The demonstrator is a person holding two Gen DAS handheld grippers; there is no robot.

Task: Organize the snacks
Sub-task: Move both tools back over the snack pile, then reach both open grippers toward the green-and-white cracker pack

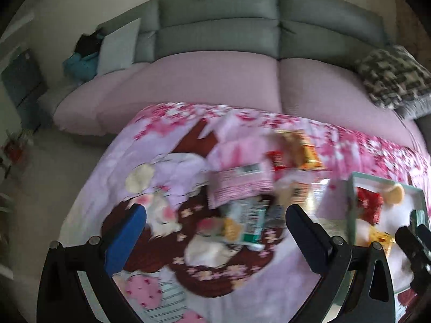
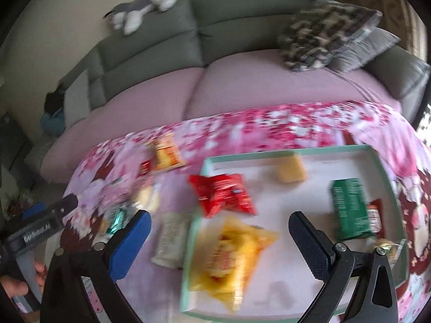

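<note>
Both my grippers hang open and empty: right gripper (image 2: 218, 239) above the tray's (image 2: 296, 151) yellow packet (image 2: 231, 258), left gripper (image 1: 215, 231) over loose snacks (image 1: 242, 188) awaiting sorting.

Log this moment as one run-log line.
left hand-held gripper: open, over loose snack pile | right hand-held gripper: open, above yellow packet in box | red packet across box edge

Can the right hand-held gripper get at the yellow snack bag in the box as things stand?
Probably yes. The right hand-held gripper is open and empty above the yellow snack bag, which lies uncovered in the box, near its front-left corner, with nothing over it.
</note>
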